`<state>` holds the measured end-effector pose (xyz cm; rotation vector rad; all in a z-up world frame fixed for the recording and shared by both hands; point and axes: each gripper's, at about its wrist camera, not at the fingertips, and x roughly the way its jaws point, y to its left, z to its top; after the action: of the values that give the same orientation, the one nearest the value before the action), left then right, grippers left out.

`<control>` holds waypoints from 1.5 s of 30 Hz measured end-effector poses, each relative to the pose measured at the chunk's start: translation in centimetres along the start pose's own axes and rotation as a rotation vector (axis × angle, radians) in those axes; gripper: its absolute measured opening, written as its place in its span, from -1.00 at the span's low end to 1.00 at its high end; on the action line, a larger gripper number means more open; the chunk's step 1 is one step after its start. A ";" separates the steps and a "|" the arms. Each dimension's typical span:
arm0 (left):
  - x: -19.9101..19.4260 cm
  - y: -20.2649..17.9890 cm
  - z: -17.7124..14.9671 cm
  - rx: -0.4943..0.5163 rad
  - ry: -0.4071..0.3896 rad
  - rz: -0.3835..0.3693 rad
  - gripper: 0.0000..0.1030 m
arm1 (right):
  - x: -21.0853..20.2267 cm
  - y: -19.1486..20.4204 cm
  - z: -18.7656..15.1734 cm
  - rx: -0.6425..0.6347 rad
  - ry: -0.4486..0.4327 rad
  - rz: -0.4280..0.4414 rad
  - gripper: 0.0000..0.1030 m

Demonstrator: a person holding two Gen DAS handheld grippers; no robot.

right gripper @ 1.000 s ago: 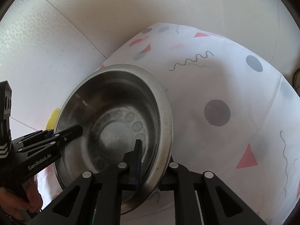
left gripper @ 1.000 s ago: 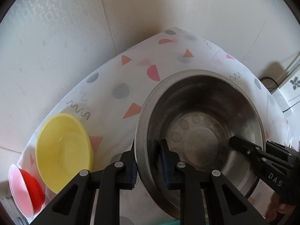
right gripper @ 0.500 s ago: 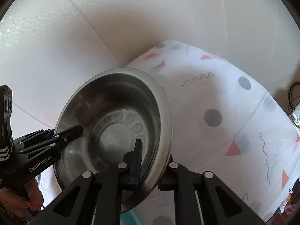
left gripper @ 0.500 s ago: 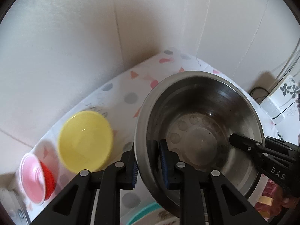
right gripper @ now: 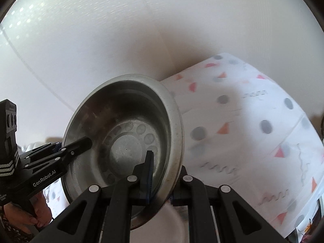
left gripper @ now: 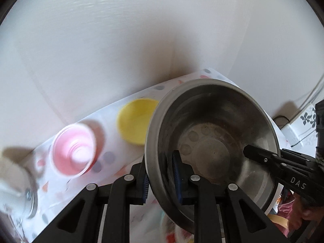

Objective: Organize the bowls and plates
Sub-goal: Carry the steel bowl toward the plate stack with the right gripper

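Both grippers clamp one steel bowl [left gripper: 212,141] by opposite rim walls: left gripper [left gripper: 162,174] clenched on the near-left rim, right gripper [right gripper: 161,174] clenched on its side. Bowl looks held up off the patterned tablecloth [right gripper: 253,121], tilted. Judging: mid-carry, nothing stacked yet. Left to sort: one yellow bowl [left gripper: 133,123], one pink cup-like bowl [left gripper: 74,156], blurred. A glass jar [left gripper: 18,190] at far left.

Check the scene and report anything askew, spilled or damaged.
Nothing is spilled or broken. The steel bowl is off the table and tilted, with the left gripper and right gripper each clamped on its rim, one finger inside. Its inside looks stained or dull. The yellow bowl and pink cup appear upright, though blurred.
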<state>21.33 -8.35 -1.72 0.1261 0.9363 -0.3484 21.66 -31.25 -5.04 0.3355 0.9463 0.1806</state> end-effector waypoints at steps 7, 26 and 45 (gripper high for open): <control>-2.8 5.1 -4.4 -0.128 0.011 0.053 -0.61 | 1.8 5.1 -1.7 -0.086 0.063 0.069 -0.76; -5.3 13.1 -17.1 -0.352 0.119 0.190 -0.61 | 8.0 15.1 -10.1 -0.277 0.313 0.142 -0.75; -3.1 13.6 -20.5 -0.393 0.192 0.202 -0.60 | 10.7 16.7 -13.6 -0.297 0.398 0.089 -0.71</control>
<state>8.66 10.40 -11.96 -0.1082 1.1544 0.0390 16.58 -9.73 -14.52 0.0649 1.2785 0.4764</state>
